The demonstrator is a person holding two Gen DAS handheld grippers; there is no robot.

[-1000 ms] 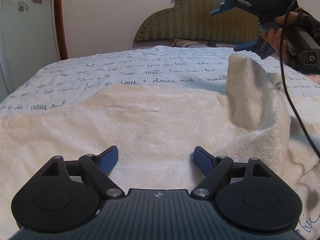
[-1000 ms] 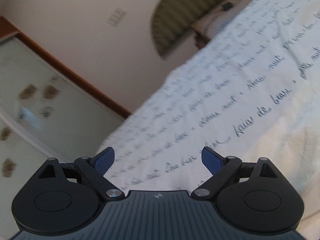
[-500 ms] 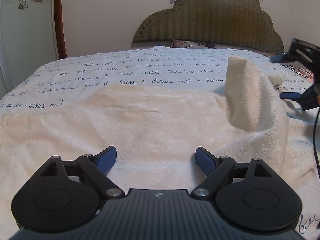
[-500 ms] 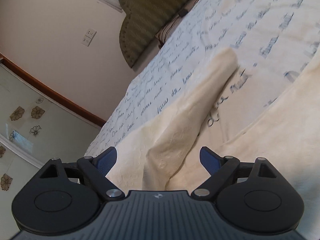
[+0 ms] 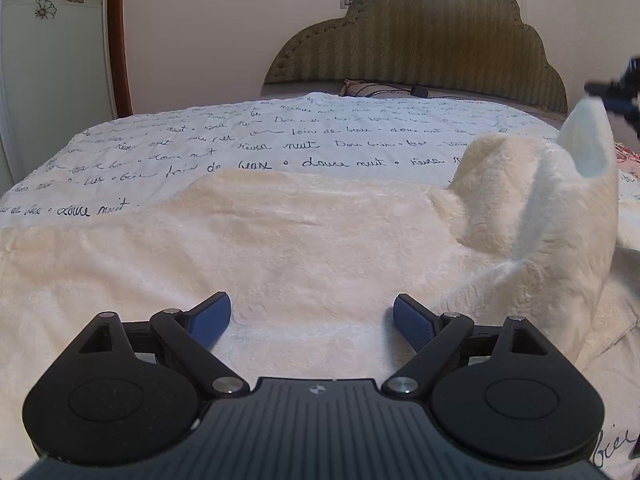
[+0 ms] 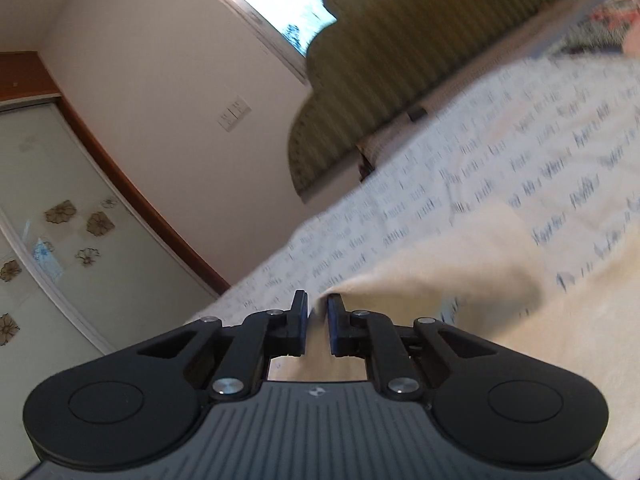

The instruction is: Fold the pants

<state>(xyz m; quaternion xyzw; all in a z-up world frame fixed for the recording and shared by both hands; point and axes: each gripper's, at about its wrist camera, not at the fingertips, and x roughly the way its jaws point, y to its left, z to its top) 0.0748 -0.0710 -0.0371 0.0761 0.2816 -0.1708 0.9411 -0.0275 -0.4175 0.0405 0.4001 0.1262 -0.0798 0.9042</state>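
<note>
Looking along the left hand-held gripper (image 5: 312, 320), we see the cream pants (image 5: 280, 260) spread flat on the bed (image 5: 180, 140), filling the middle and the lower part of the frame. The bed has a white cover with dark handwritten words, which stays bare in the upper left of the frame beyond the far edge of the fabric. The jaws of this hand-held gripper stand wide apart just over the fabric, and nothing is between its blue pads (image 5: 210, 318). At the right of the frame one part of the pants is lifted from the bed into a tall pointed peak, and the fabric below it hangs in folds. At the top of this peak, by the right edge, we see the dark and blurred tip of the right hand-held gripper (image 5: 616, 100). In the right wrist view, which is tilted and blurred, the right hand-held gripper (image 6: 318, 312) has just been closing, and now its jaws are narrow with a thin edge of the cream fabric caught between the pads. From there the pants (image 6: 440, 280) go away toward the right of the frame, over the printed cover. Behind the bed stands a green padded headboard (image 5: 420, 48) in the upper middle, and a wardrobe door with flower prints (image 5: 52, 60) is at the upper left.
</note>
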